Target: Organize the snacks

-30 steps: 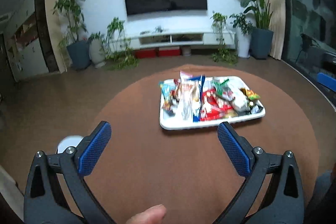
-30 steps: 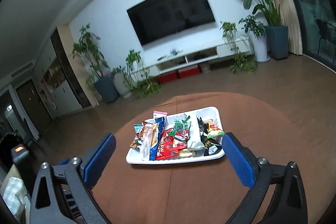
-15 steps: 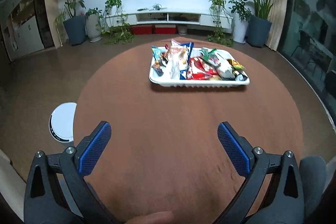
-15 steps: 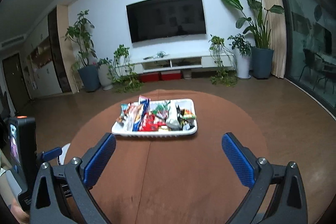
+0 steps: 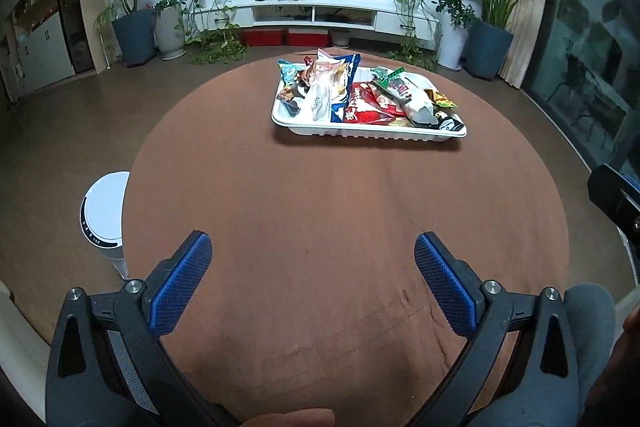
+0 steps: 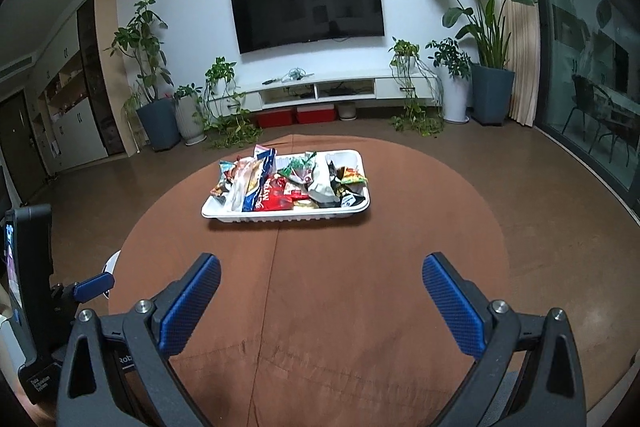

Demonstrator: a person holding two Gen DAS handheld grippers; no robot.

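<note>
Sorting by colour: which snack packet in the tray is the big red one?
The red packet with white lettering at the white tray's front middle, right of the blue-edged packet.

Left tool (image 5: 313, 258) — right tool (image 6: 321, 279), jaws spread, empty

Wall TV (image 6: 306, 5), potted plants (image 6: 490, 75) (floor-standing).

white tray (image 5: 360, 131), brown tablecloth (image 5: 320, 211), red packet (image 6: 276, 201)
</note>
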